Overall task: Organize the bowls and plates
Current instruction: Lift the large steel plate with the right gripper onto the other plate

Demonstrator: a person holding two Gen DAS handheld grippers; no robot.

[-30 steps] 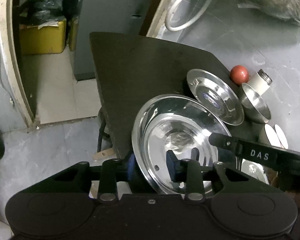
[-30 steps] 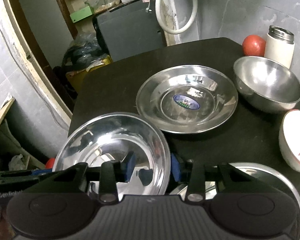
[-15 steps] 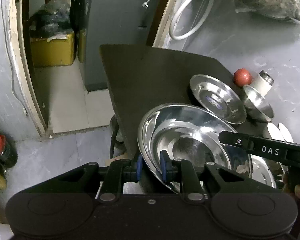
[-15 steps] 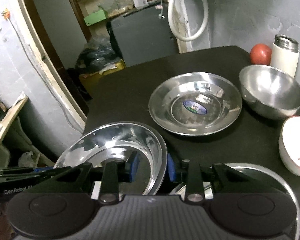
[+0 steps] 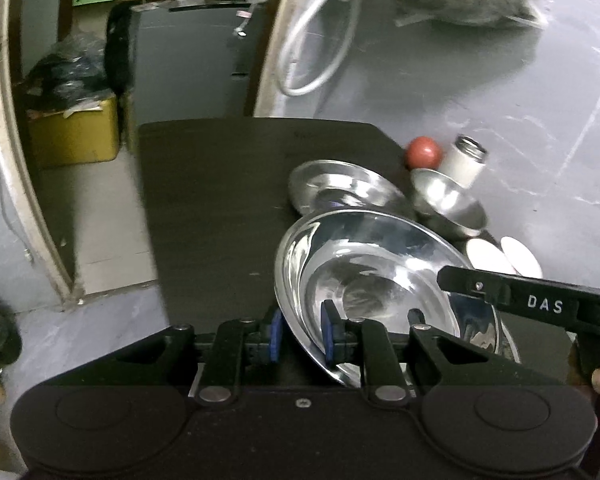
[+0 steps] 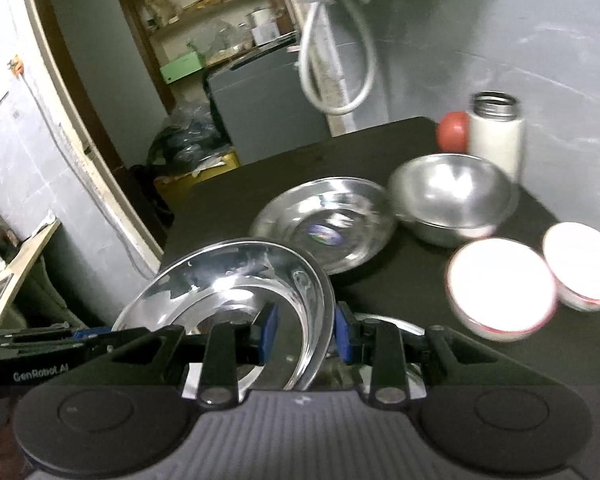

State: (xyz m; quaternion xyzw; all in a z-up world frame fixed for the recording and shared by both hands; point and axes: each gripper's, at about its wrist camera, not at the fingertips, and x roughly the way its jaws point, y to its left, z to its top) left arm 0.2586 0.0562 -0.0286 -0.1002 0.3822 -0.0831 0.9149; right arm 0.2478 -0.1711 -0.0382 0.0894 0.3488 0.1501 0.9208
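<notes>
Over black table (image 5: 204, 208), both tongs (image 5: 300, 334) (image 6: 305, 334) pinch tilted steel plate (image 5: 364, 272) rim.

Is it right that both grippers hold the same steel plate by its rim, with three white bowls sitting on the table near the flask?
Not quite: there are two white bowls, not three, as the right wrist view shows. The rest stands: the left gripper and right gripper both straddle the rim of the same steel plate, near the flask.

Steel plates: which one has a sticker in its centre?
The flat steel plate lying beside the steel bowl; the lifted plate both grippers straddle shows none.
</notes>
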